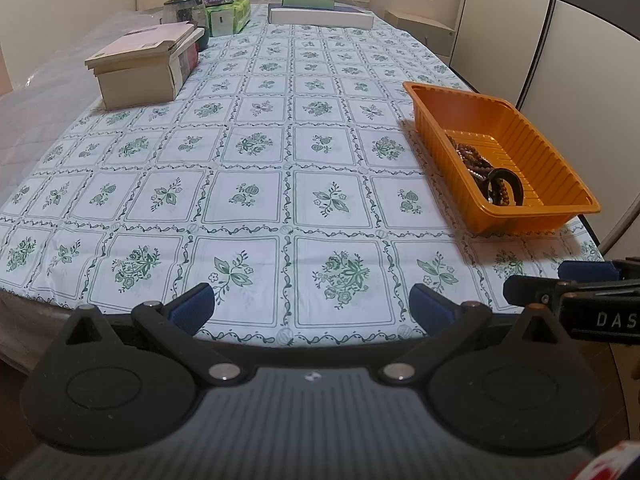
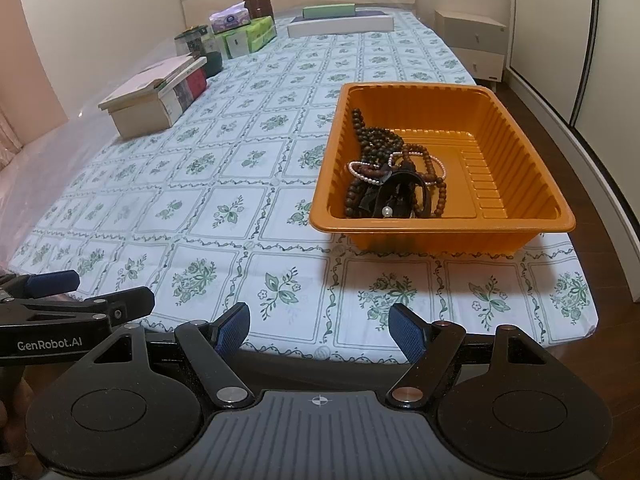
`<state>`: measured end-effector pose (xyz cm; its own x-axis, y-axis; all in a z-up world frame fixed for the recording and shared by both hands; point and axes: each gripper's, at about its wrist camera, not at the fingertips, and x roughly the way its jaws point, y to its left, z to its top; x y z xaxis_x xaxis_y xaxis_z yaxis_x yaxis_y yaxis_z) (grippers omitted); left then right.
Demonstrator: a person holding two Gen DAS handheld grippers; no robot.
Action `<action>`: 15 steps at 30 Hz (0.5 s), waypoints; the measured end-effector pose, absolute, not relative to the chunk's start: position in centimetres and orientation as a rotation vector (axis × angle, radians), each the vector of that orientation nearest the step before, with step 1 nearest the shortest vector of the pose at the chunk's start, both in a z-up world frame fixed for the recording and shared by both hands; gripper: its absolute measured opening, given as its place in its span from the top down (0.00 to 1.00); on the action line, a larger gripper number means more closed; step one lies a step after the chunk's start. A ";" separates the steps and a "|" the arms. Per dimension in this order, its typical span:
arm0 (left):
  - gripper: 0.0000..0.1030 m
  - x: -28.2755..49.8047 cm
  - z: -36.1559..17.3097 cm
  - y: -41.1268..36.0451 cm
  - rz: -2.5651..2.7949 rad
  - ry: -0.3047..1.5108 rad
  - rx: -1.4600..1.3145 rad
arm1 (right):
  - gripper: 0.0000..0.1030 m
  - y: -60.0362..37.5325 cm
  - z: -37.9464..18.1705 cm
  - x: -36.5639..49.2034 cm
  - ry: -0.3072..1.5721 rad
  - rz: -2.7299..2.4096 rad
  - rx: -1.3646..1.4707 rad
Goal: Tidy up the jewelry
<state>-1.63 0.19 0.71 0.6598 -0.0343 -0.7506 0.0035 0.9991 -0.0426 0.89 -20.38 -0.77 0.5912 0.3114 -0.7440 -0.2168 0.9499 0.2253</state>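
Orange tray (image 2: 520, 184) sits on the floral tablecloth (image 2: 248, 160), ahead of the right gripper (image 2: 320, 330) and slightly to its right, well apart from the blue pads (image 2: 234, 326). Jewelry heap (image 2: 394, 178) lies in the tray's left half: dark wooden bead strands, a pearl strand (image 2: 362, 172), a black bracelet-like piece with one pearl.

Right gripper: jaws spread wide, nothing between them, held low at the near table edge.

Left gripper (image 1: 312, 304): jaws also wide apart, empty, at the near edge. Tray (image 1: 516, 128) lies far off to its right; from here the near wall hides most of the jewelry (image 1: 486, 172), only bead tops and a black loop showing.

Each gripper shows partly in the other's view, cut by the frame edge.

Far left of table: beige box (image 2: 140, 114), jar (image 2: 196, 46), tissue packs (image 2: 248, 36). Far end: white flat box (image 2: 340, 26), green one (image 2: 328, 10) on top. How the strands tangle I cannot tell.
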 end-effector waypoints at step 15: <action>0.00 -1.7 0.7 0.1 -0.022 0.849 -0.037 | 0.26 -20.5 -0.8 1.0 0.886 0.305 0.117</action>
